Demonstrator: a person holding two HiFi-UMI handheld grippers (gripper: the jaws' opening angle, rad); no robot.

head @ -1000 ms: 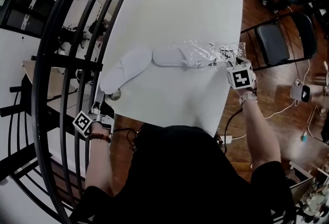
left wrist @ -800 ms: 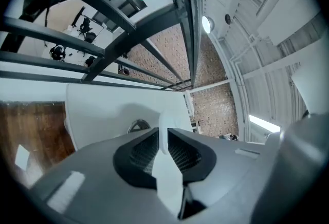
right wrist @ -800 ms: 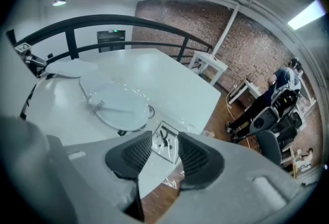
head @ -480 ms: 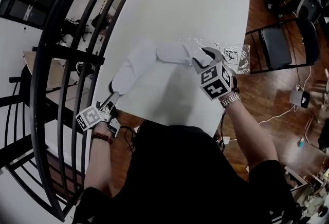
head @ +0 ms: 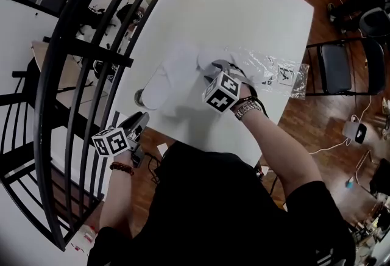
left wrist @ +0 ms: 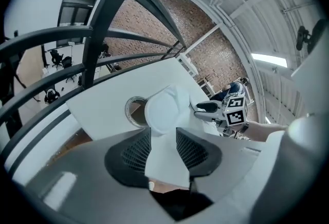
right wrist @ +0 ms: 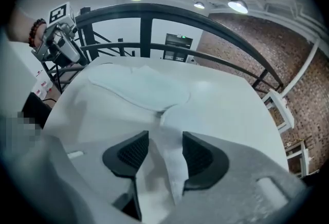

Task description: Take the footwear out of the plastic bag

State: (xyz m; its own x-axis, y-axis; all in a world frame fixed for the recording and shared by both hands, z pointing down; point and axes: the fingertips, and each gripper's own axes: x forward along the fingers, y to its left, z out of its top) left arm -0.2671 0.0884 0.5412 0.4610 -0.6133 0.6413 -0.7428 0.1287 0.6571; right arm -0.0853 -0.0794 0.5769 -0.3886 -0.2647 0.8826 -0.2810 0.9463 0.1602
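Two white slippers lie on the white table (head: 244, 8). The first slipper (head: 167, 72) lies outside the bag, its heel near the front left corner. The second slipper (head: 207, 62) sticks out of the clear plastic bag (head: 271, 69). My right gripper (head: 219, 67) hangs over this second slipper, jaws opening, with a fold of its white fabric (right wrist: 172, 166) loose between the pads. My left gripper (head: 141, 117) hovers just off the table's corner, jaws opening, pointing at the first slipper's heel (left wrist: 165, 107) without pressing on it.
A round cable hole (head: 140, 98) sits in the table's corner beside the first slipper. Black curved railing bars (head: 73, 63) run close along the table's left side. A black folding chair (head: 341, 66) stands to the right on the wooden floor.
My right gripper has travelled left from the bag's right end to the second slipper. My left gripper's jaws have opened off the first slipper's heel.
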